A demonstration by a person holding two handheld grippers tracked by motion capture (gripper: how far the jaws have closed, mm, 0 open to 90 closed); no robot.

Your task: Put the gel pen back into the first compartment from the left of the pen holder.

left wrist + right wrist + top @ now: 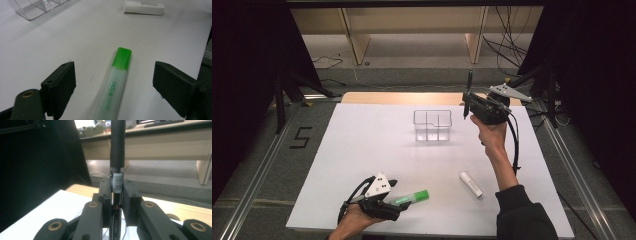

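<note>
Near the table's front edge, the left gripper point(113, 90) sits spread wide around the highlighter point(115, 85), which lies flat between the fingers point(60, 85), touching neither. I'd centre, then squeeze mid-barrel. The right gripper point(117, 195) pinches a black pen point(117, 150) upright beside the organizer point(432, 125).

Grey floor point(422, 60), wooden shelving point(412, 22), black curtains point(247, 65) either side

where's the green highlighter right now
In the high view the green highlighter lies flat on the white table near its front edge, between the open left tongs, with the white tube off to its right.
</note>
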